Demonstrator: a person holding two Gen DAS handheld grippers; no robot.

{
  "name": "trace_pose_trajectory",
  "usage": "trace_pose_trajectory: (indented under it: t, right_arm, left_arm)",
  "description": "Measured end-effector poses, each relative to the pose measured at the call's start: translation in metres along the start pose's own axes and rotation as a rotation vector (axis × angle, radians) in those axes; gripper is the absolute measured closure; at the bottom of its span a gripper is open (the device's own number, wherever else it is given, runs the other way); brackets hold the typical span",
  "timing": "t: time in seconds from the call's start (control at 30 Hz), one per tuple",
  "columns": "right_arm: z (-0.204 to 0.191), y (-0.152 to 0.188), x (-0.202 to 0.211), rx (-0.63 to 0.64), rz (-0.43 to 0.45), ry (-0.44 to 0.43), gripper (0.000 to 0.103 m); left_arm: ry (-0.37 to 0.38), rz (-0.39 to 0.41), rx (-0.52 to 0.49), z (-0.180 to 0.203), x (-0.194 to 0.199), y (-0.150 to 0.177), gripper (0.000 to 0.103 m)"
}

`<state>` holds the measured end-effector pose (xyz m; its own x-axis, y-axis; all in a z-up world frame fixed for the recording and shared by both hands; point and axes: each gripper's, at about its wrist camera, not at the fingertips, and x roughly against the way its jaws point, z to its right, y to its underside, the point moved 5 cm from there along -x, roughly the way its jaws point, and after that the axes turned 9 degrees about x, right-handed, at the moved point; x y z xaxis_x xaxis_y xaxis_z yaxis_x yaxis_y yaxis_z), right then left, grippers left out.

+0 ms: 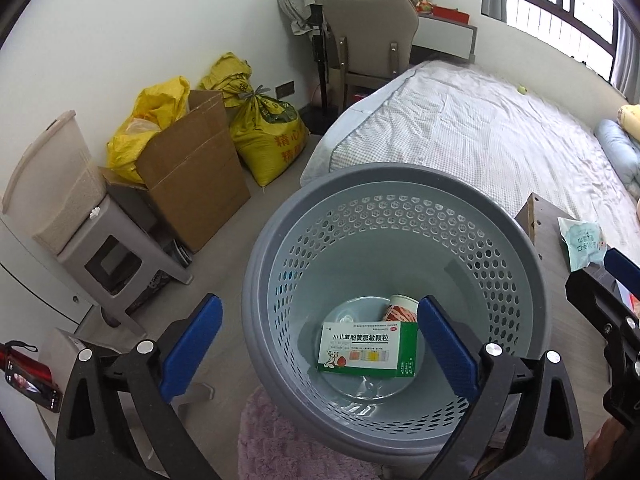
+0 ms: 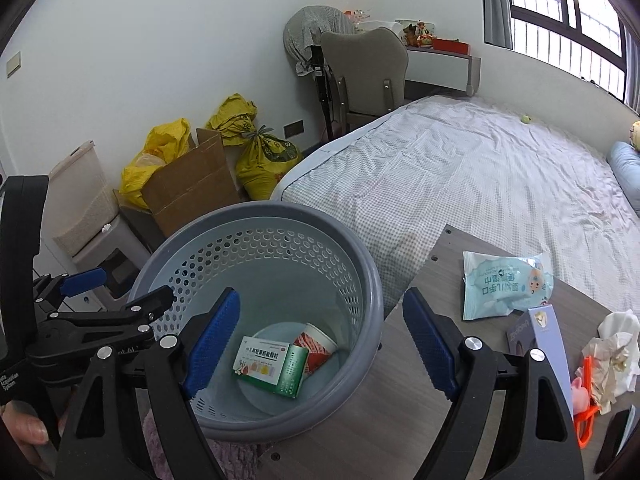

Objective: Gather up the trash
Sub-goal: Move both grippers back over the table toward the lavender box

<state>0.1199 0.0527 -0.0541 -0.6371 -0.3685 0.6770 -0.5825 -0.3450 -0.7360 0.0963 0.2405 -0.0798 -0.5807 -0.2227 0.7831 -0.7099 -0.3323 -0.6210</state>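
Note:
A grey perforated basket [image 1: 276, 236] stands on the floor beside a wooden table [image 2: 400, 392]. At its bottom lie a green and white medicine box [image 1: 360, 348] and a red-patterned paper cup [image 1: 400, 308]. My left gripper [image 1: 320, 304] hangs over the basket, open, with nothing between its blue pads. My right gripper [image 2: 322, 294] hovers above the basket rim [image 2: 360, 264] and the table edge, also open and empty. On the table lie a pale blue wipes packet [image 2: 504, 284], a lilac box [image 2: 548, 344], crumpled tissue [image 2: 612, 356] and an orange plastic piece [image 2: 588, 380].
A bed [image 1: 480, 132] with a checked sheet fills the right side. Against the wall are a cardboard box [image 1: 192, 184], yellow sacks [image 1: 268, 132], a grey stool [image 1: 112, 260] and a chair [image 1: 368, 32]. A pink rug [image 1: 280, 440] lies under the basket.

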Motion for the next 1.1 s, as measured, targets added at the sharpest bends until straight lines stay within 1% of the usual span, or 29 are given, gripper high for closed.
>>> trace_pose_trajectory:
  t: [0.17, 0.33, 0.53, 0.73, 0.9, 1.1]
  right_arm:
    - [0.004, 0.006, 0.013, -0.017, 0.007, 0.017, 0.023]
    - [0.013, 0.01, 0.031, -0.043, 0.026, 0.041, 0.023]
    - [0.026, 0.019, 0.055, -0.067, 0.05, 0.078, 0.023]
    - [0.044, 0.037, 0.086, -0.108, 0.069, 0.119, 0.023]
    - [0.063, 0.056, 0.112, -0.145, 0.085, 0.164, 0.023]
    - [0.094, 0.09, 0.146, -0.197, 0.083, 0.249, 0.023]
  left_arm:
    - [0.01, -0.003, -0.01, 0.004, 0.006, 0.002, 0.006]
    - [0.048, -0.001, -0.015, 0.012, 0.018, 0.007, 0.006]
    - [0.067, 0.025, -0.038, 0.029, 0.035, 0.01, 0.006]
    - [0.098, 0.025, -0.06, 0.054, 0.049, 0.021, 0.006]
    - [0.137, 0.021, -0.102, 0.083, 0.061, 0.036, 0.006]
    - [0.21, 0.032, -0.14, 0.123, 0.081, 0.055, 0.006]
